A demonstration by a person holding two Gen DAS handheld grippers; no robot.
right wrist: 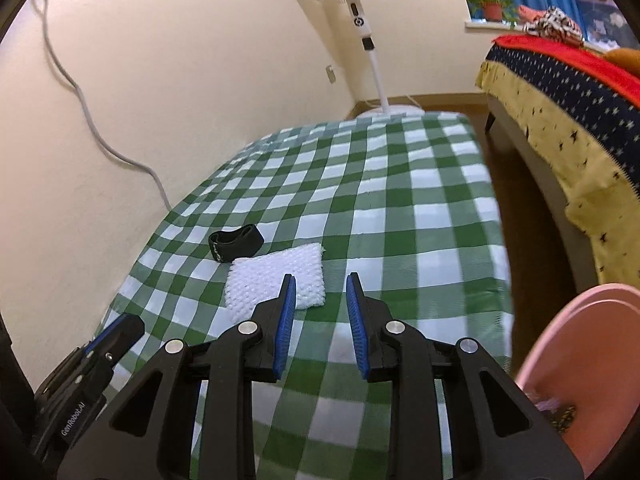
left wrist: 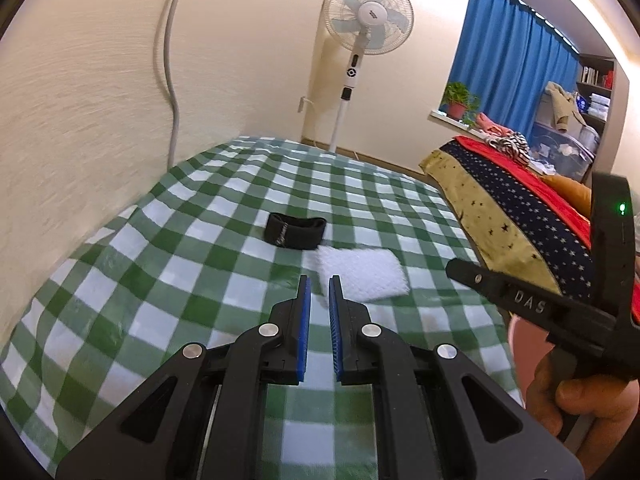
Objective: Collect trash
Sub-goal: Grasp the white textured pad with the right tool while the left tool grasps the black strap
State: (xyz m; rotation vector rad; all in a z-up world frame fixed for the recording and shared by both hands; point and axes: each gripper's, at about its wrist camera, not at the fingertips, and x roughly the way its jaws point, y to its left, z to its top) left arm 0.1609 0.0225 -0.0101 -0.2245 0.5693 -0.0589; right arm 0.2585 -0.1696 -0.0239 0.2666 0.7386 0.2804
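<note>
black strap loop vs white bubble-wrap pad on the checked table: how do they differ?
The black fabric strap loop is dark, narrow and curled into a band standing on edge; the white bubble-wrap pad is pale, broader, roughly rectangular and lies flat. The loop sits farther from both tools, the pad nearer. Both rest on the green-and-white checked tablecloth, close together, ungripped.

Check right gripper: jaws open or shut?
Open. The right gripper shows a clear gap between its blue pads, holding nothing above the checked tablecloth.

Band (left wrist: 295, 230) behind pad (left wrist: 363, 267) on table (left wrist: 160, 280), touching.
</note>
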